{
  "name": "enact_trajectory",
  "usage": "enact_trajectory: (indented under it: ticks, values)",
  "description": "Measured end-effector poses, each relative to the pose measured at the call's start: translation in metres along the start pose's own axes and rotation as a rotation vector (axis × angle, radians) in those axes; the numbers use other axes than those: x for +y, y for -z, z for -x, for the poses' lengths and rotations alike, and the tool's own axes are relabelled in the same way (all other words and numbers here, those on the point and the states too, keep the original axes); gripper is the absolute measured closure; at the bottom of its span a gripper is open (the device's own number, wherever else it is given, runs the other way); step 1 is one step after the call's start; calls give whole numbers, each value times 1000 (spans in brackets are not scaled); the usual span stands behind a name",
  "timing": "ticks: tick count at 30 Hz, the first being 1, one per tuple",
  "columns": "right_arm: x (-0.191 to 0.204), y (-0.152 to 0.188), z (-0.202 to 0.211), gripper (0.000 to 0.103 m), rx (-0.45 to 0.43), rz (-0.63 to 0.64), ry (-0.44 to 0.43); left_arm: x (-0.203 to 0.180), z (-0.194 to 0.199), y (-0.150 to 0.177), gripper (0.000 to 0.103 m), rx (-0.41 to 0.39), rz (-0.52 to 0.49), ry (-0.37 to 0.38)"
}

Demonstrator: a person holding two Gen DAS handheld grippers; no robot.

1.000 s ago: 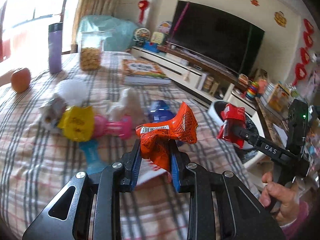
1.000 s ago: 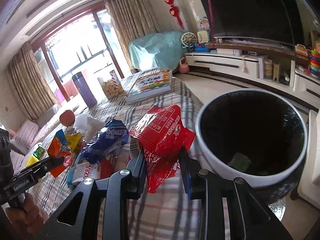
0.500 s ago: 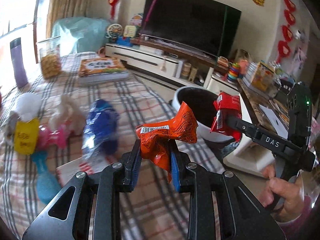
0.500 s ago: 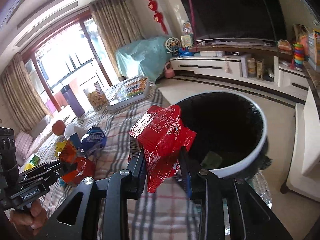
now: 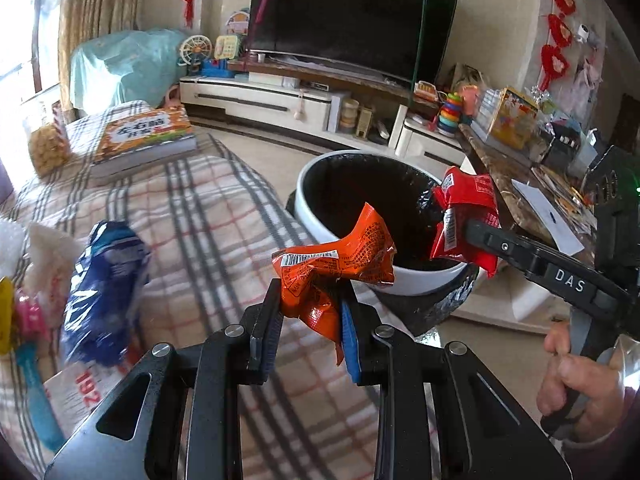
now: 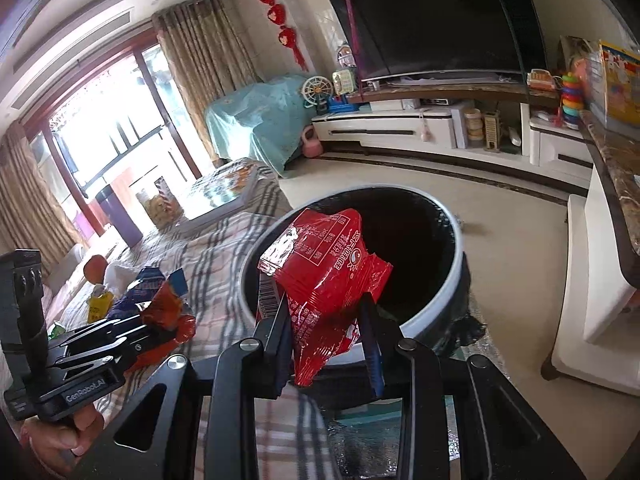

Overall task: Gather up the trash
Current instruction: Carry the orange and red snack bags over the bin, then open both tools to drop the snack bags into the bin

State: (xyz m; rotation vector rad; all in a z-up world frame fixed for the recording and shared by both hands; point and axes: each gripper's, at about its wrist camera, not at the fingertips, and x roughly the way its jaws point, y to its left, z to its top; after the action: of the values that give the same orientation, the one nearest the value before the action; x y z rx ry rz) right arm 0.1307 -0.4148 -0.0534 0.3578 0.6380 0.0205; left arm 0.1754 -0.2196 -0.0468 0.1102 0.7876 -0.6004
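My left gripper (image 5: 310,320) is shut on an orange snack wrapper (image 5: 336,264), held over the plaid table near the bin's near rim. My right gripper (image 6: 326,320) is shut on a red snack packet (image 6: 324,268) and holds it over the near rim of the white, black-lined trash bin (image 6: 448,300). The bin also shows in the left wrist view (image 5: 320,184), with the red packet (image 5: 464,216) over its right side. A blue wrapper (image 5: 104,280) and more crumpled trash lie on the table at left.
A thick book (image 5: 144,140) and a snack jar (image 5: 46,148) stand at the table's far end. An apple (image 6: 95,268) and a purple bottle (image 6: 120,212) stand further back. A TV cabinet (image 5: 260,96) runs behind; a marble counter (image 6: 616,168) is right of the bin.
Both grippers have swung from the table toward the bin with their wrappers still held. The red packet has moved over the bin's opening; the orange wrapper has neared the rim.
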Motion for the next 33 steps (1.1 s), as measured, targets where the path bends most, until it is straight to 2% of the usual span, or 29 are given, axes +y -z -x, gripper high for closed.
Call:
enact_trajectory:
  ticks: [10,25,28,31,33]
  values:
    - [-20,-17,-10,72,30,12,22,-21,-32,-27,77,51,-42,0]
    - [-35,-39,-31,69,113,29,12,-38,-63,-64,76,75,-88,7]
    - [-34,-41,-34,69,123,53,30,-39,-68,-64,72,88,-93,7]
    - [-35,-44,-35,67,129,68,43,-38,-71,-62,58,98,-93,1]
    - [-36,-44,-35,62,129,65,46,-37,-71,-60,47,102,-85,-5]
